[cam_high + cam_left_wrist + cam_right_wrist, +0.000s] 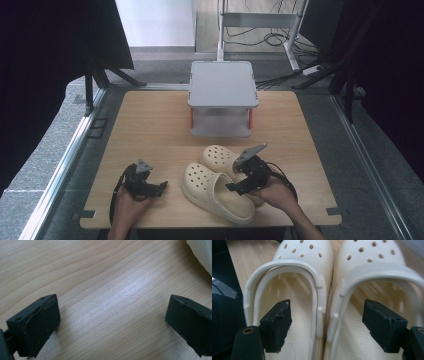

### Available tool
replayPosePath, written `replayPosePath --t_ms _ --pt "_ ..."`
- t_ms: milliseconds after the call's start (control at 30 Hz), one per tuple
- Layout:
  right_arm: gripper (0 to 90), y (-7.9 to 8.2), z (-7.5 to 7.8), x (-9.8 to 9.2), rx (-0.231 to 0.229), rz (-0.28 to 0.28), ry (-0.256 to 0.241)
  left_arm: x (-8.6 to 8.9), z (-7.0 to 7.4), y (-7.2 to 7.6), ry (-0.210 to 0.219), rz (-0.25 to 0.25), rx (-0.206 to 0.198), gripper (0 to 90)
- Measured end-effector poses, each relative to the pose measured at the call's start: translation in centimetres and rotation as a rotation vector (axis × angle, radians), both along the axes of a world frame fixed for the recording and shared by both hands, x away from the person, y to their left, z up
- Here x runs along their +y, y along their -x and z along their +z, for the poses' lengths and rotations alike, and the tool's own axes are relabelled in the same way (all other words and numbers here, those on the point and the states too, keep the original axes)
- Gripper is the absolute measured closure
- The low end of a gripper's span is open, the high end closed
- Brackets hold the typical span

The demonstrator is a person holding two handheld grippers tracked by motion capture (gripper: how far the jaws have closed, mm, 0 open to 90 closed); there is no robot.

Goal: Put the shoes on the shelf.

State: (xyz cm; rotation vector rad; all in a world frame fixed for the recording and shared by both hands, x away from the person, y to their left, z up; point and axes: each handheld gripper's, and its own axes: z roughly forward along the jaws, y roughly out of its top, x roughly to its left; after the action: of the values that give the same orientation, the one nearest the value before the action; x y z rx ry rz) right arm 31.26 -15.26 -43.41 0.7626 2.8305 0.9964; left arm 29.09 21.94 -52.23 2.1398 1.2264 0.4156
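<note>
Two cream perforated clogs lie side by side at the table's front, the near clog (215, 192) and the far clog (220, 156), toes pointing away to the left. My right gripper (242, 180) is at their heel ends and open. In the right gripper view the right gripper (327, 320) straddles the touching inner walls, one jaw inside the left clog (294, 255) and the other inside the right clog (372, 257). My left gripper (152, 185) rests low at the front left, open. Under the left gripper (112, 320) is bare wood, with a clog's edge (202, 252) at the top right.
A grey two-level rack (223, 82) with orange posts stands at the back centre of the wooden table (150, 130). Metal frame rails run along both table sides, and dark curtains hang at left and right. Cables lie on the floor behind.
</note>
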Motion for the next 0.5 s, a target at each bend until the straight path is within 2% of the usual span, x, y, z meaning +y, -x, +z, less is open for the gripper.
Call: replayPosePath --t_ms 167,200,267,333,367,433,500 --pt "20.1 -0.5 -1.3 1.7 0.029 0.015 0.028 0.0 0.0 0.0 0.0 0.0 0.001 0.0" --pt "21.5 -0.7 -1.5 2.0 0.023 0.012 0.037 0.0 0.0 0.0 0.0 0.0 0.001 0.0" --pt "26.0 -0.8 -1.7 2.6 0.014 0.007 0.051 0.0 0.0 0.0 0.001 0.0 0.0 0.0" --pt "30.5 -0.9 -1.8 3.1 -0.002 -0.023 0.078 0.0 0.0 0.0 0.002 0.001 0.0 0.0" --pt "39.5 -1.1 -1.8 3.5 -0.02 -0.046 0.096 0.0 0.0 0.0 0.004 0.003 -0.001 0.0" --pt "39.9 -1.2 -1.8 3.6 -0.019 -0.054 0.102 0.0 0.0 0.0 0.002 0.002 0.0 0.0" --pt "44.7 -1.3 -1.8 3.9 -0.018 -0.053 0.094 0.0 0.0 0.0 0.002 0.001 0.0 0.0"
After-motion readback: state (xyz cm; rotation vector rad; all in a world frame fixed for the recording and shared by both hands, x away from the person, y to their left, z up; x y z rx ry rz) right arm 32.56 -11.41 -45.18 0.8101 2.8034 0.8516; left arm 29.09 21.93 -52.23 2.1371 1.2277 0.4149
